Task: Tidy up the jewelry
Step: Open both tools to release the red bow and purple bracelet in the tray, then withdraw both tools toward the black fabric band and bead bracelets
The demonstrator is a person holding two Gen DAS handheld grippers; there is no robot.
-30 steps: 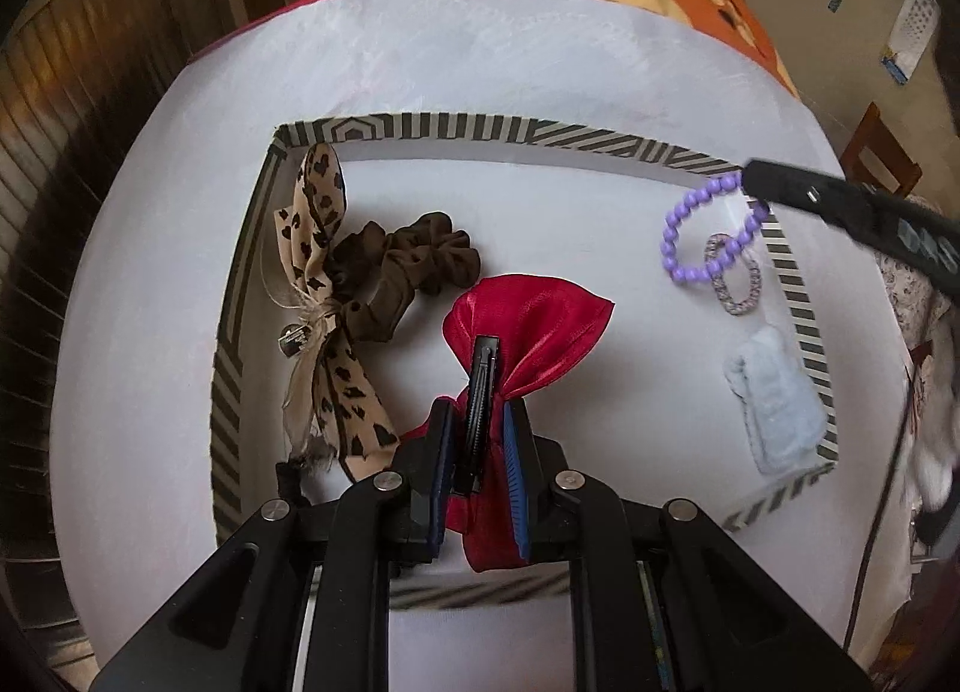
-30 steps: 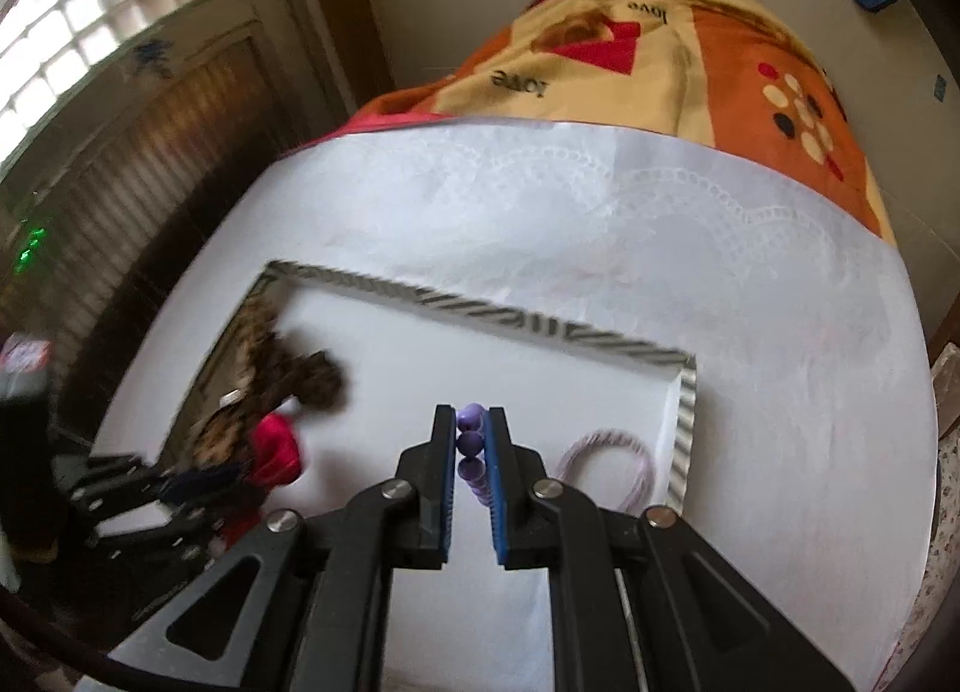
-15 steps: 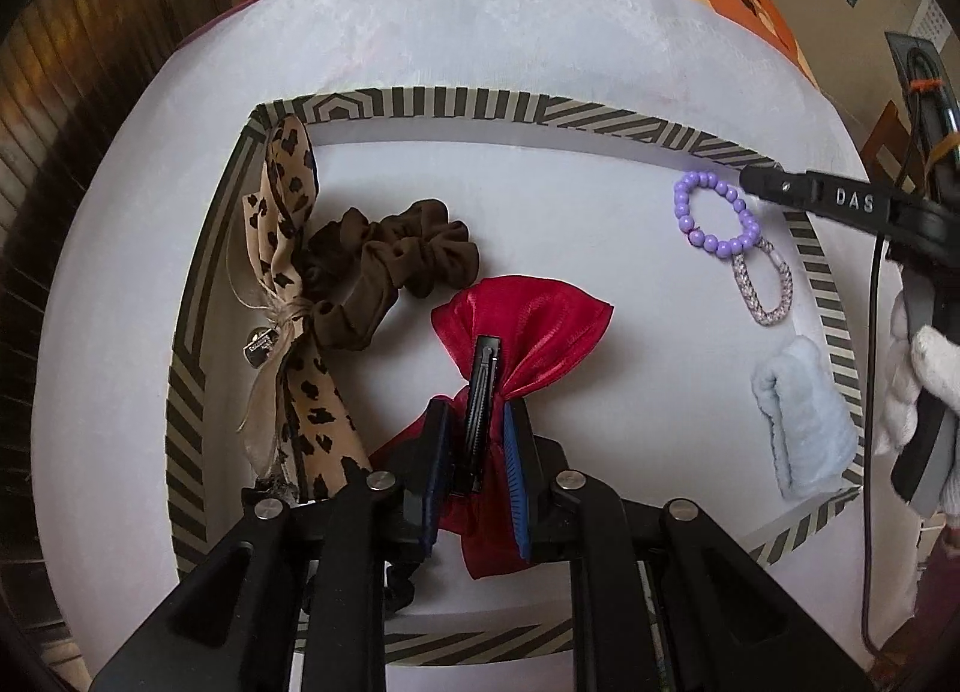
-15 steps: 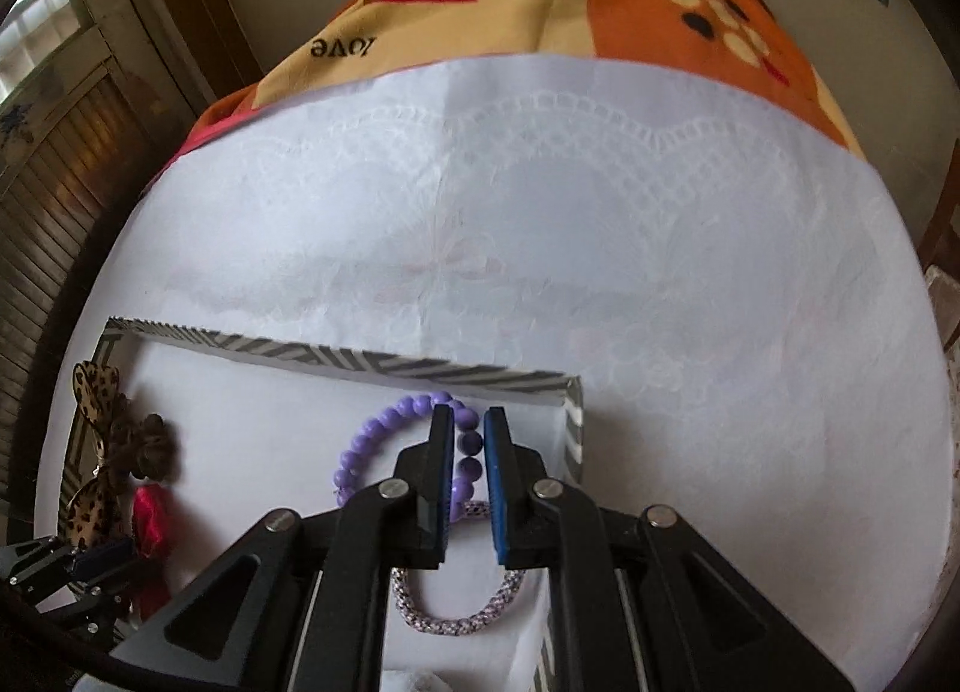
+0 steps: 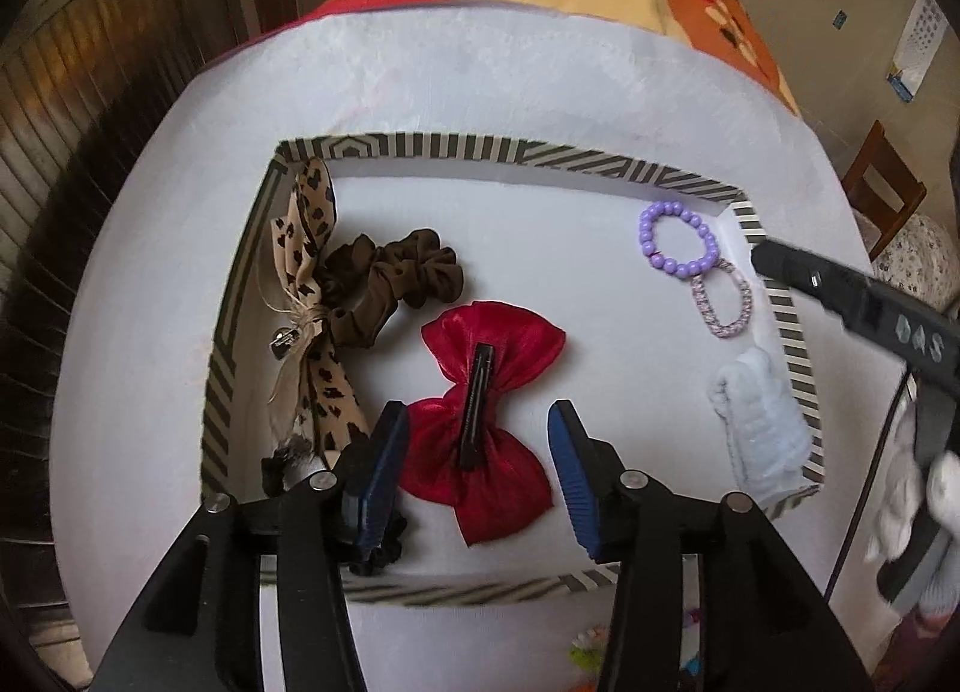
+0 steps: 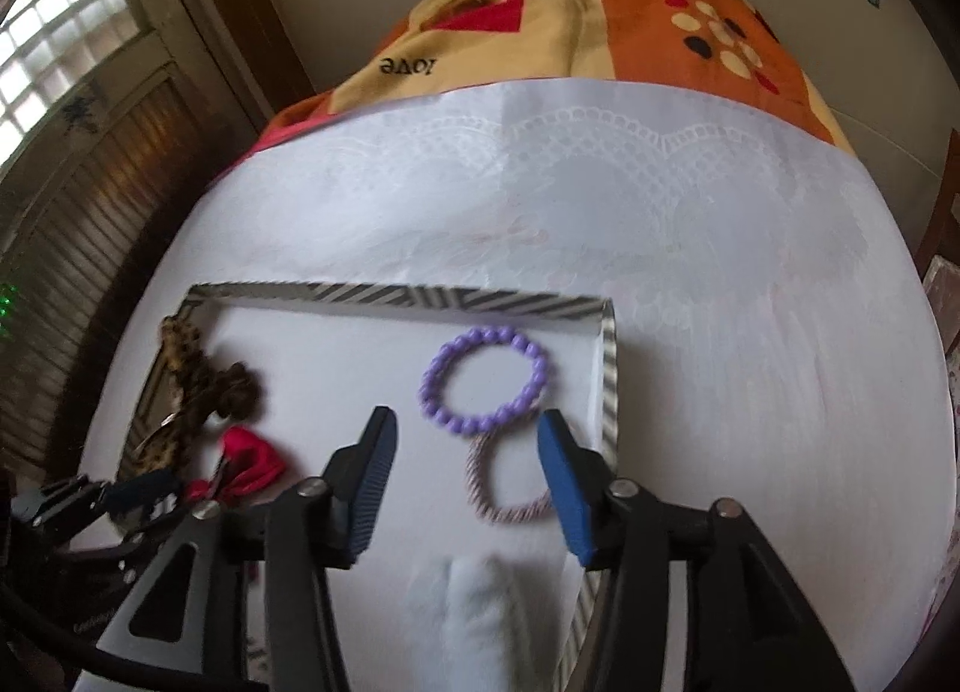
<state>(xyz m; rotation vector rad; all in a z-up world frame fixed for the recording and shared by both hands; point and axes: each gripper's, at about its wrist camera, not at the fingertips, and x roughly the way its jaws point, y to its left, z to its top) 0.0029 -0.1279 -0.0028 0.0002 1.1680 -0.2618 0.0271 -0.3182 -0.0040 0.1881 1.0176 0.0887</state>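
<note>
A striped-rim tray (image 5: 480, 143) on a white cloth holds the pieces. My left gripper (image 5: 476, 415) hangs over the red satin bow (image 5: 510, 356). Its jaws are opening and stand clear of the bow, which lies flat with its black clip up. In the right wrist view my right gripper (image 6: 465, 418) is also opening. The purple bead bracelet (image 6: 480, 335) lies loose on the tray (image 6: 390, 293) just ahead of its fingertips, overlapping a pink braided band (image 6: 516, 515). The same bracelet (image 5: 684, 270) shows in the tray's far right corner.
A leopard-print bow (image 5: 309, 248) and a brown scrunchie (image 5: 390, 278) fill the tray's left side. A pale blue fluffy scrunchie (image 5: 756, 422) lies at its right rim. An orange patterned blanket (image 6: 600, 20) lies beyond the cloth, and a wooden chair (image 5: 882, 176) stands right.
Both grippers have gone from shut to open. The left let go of the red bow and the right let go of the purple bracelet, which now rests in the tray.
</note>
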